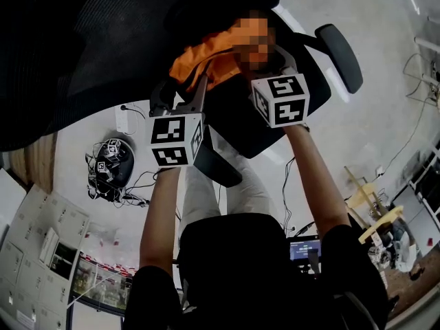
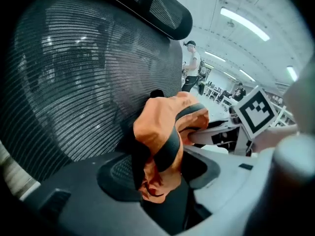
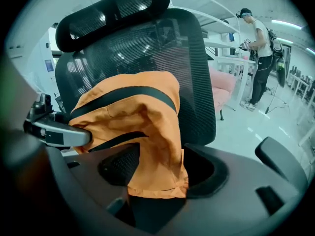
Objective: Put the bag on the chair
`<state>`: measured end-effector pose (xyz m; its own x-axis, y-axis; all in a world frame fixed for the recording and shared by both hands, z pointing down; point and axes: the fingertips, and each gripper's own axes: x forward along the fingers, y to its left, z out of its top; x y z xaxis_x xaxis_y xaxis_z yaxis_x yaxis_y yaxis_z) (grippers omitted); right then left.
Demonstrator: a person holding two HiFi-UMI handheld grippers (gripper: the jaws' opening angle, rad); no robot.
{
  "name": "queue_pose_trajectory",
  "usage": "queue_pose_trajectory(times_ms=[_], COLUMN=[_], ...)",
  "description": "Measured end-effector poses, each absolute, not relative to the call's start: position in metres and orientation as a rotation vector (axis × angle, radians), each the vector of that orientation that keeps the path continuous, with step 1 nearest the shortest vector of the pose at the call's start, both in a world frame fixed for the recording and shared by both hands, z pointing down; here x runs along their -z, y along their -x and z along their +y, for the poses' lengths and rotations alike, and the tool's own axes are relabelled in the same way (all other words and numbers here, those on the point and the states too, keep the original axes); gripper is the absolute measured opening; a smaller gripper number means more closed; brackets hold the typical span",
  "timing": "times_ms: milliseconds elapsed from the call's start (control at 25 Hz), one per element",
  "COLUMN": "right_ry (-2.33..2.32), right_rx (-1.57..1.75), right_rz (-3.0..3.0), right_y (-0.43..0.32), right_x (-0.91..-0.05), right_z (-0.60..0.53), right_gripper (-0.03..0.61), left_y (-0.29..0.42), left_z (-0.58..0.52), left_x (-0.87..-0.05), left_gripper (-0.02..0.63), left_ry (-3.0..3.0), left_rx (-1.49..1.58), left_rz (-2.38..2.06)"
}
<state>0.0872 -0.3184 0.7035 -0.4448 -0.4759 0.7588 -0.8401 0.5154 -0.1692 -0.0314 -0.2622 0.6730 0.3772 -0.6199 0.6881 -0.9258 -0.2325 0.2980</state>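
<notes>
Since the orange bag [image 1: 206, 57] already sits at the back of the chair [image 1: 234, 126], the step in hand looks like the let-go, and doing it well means drawing both tools straight back without dragging cloth along. From the head view, the left gripper [image 1: 192, 95] and right gripper [image 1: 271, 74] reach side by side over the dark seat, with the armrest [image 1: 340, 57] off to the right and bare floor on the near side, so the way back toward the body is free. Seen from the left gripper view, that tool's jaws stand wide apart, holding nothing; a fold of the bag with its black strap hangs in the gap between them, and the mesh backrest [image 2: 88, 82] rises close behind, leaving little room forward. Along the right gripper view, its jaws are likewise spread wide and empty of any grip, though the bag's lower hem droops between them; the bag leans against the backrest below the headrest [image 3: 113, 14]. Any sideways move risks catching a strap, I judge.
</notes>
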Motion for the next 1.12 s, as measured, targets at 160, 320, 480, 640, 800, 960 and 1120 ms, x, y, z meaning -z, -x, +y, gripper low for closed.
queue_pose_trajectory(times_ms=[160,320,480,640,800,960,1120], right_ry=[-1.091,-1.108,-1.132,-1.149,-1.159,-1.183,-1.2], right_rx=[-0.747,-0.756,-0.769,-0.798,-0.81,-0.82,-0.847], right_rz=[-2.08,-2.073,-2.067,-2.066,-2.069,-2.066,-2.072], right_y=[-0.091,-0.095,-0.101,-0.103,-0.103,-0.104,-0.101], right_x=[-0.696,-0.686,-0.674,-0.652,-0.632,-0.609,-0.586], right_z=[-0.312,-0.306,-0.296,-0.284,-0.272,-0.256,-0.239], right_gripper=[0.261,0.261,0.261,0.261,0.243,0.172,0.132], left_y=[0.036,0.037,0.035,0.036,0.039,0.04,0.042], left_z=[-0.254,-0.249,-0.242,-0.233,-0.221,-0.209,-0.198], left_x=[-0.667,-0.658,-0.647,-0.628,-0.61,-0.588,-0.567], left_gripper=[0.212,0.212,0.212,0.212,0.212,0.212,0.212], left_ry=[-1.962,-1.982,-2.0,-2.018,-2.04,-2.067,-2.094], left_rx=[-0.598,-0.63,-0.638,-0.649,-0.666,-0.651,-0.653], left_rz=[-1.326,-1.327,-1.322,-1.312,-1.293,-1.273,-1.25])
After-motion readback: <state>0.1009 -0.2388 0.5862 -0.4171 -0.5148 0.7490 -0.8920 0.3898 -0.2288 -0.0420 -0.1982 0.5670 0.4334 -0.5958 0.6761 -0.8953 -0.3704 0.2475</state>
